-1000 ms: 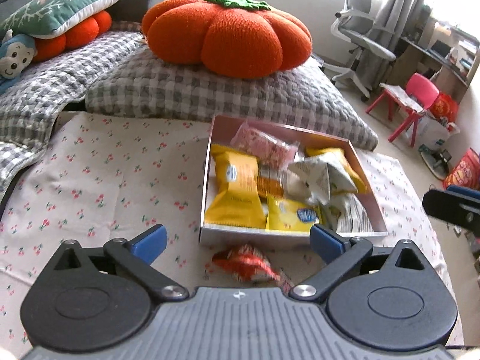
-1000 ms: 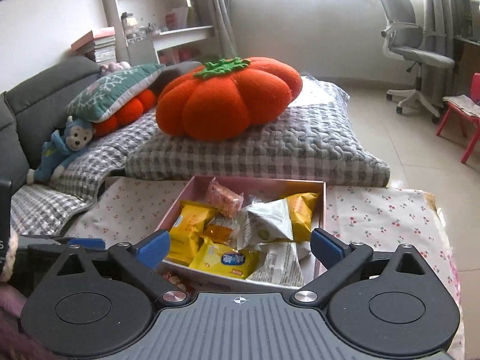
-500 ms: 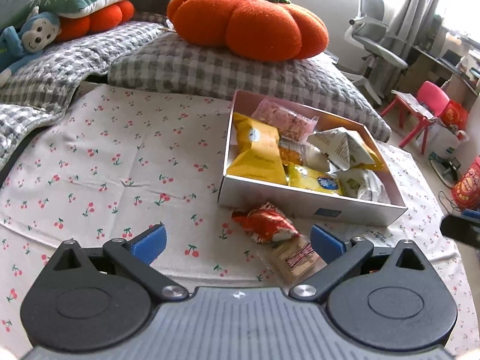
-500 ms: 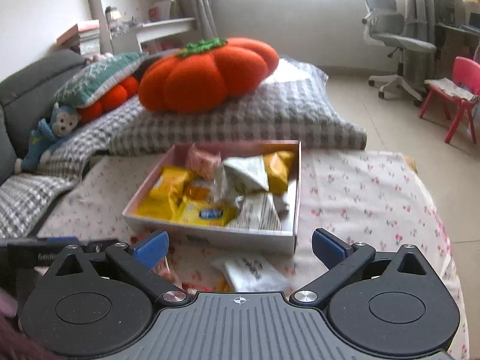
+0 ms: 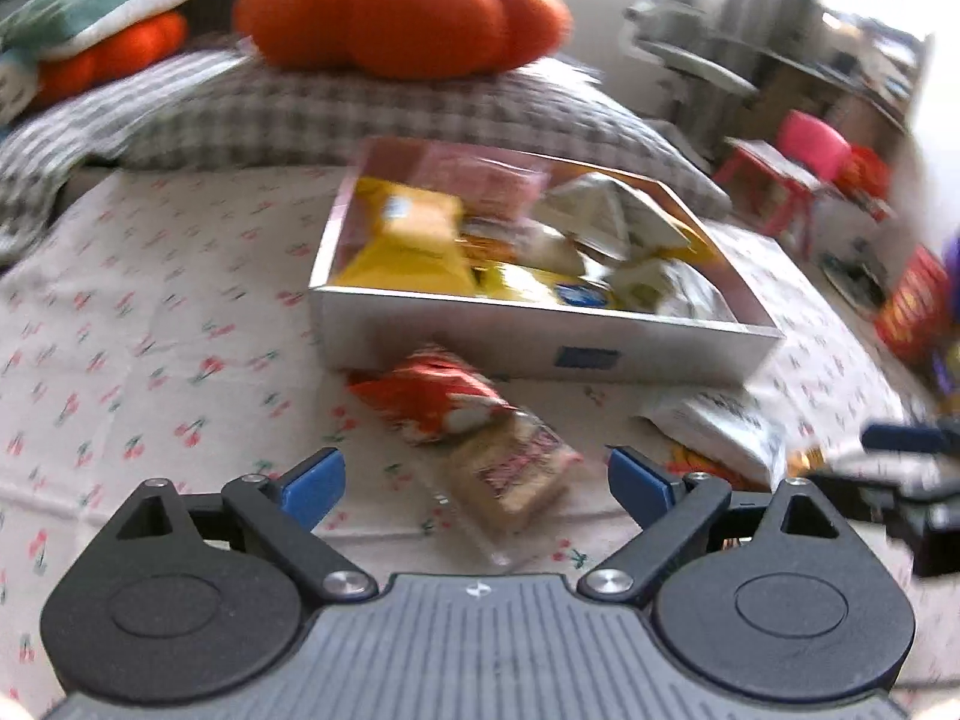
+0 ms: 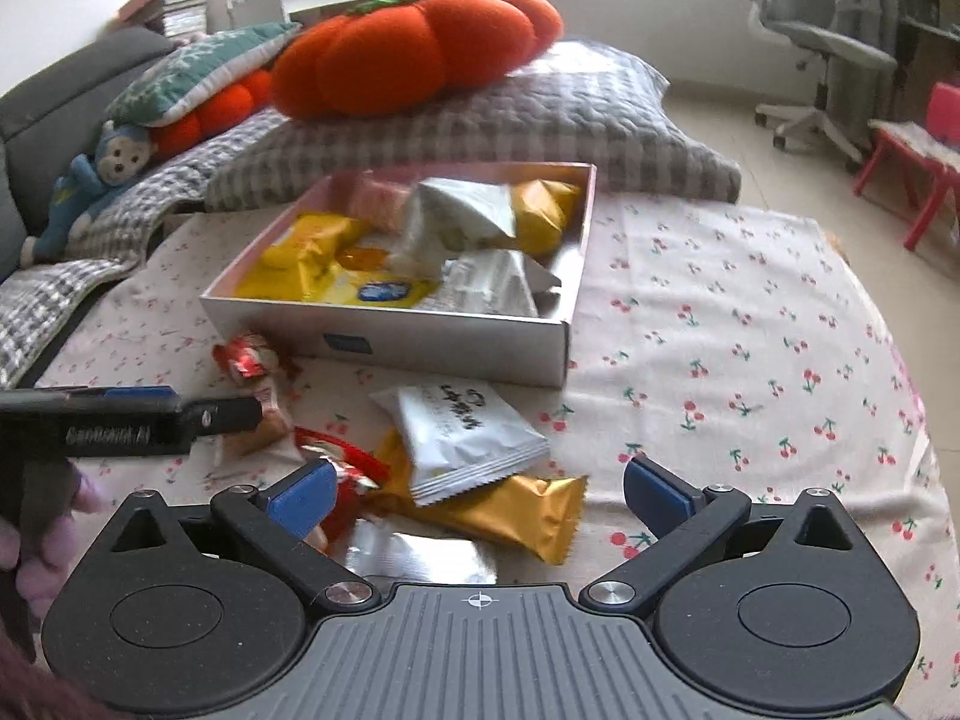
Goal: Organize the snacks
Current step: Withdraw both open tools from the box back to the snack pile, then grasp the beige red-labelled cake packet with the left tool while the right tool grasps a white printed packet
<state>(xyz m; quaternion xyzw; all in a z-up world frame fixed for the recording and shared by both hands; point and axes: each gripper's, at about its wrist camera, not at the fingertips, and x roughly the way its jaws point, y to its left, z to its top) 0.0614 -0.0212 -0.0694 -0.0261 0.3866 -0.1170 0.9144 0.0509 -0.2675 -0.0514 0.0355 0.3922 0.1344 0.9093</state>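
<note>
1. Left wrist view (blurred by motion): the left tongs (image 5: 477, 474) are spread wide and hold nothing. Between their blue tips, on the cherry-print tabletop (image 5: 150, 330), lies a clear-wrapped biscuit packet (image 5: 510, 480), touching a red snack packet (image 5: 432, 399). Just beyond stands the snack box (image 5: 480, 345), filled with yellow and white packets. A white sachet (image 5: 714, 423) lies to the right, near the box wall.
2. Right wrist view: the right tongs (image 6: 477, 483) are also spread wide and empty. Between the tips lie a white sachet (image 6: 459, 438) overlapping a gold packet (image 6: 516, 516), with a silver packet (image 6: 414, 558) nearest the camera. The box (image 6: 444, 342) stands behind them; the left tongs (image 6: 138, 414) reach in from the left.
</note>
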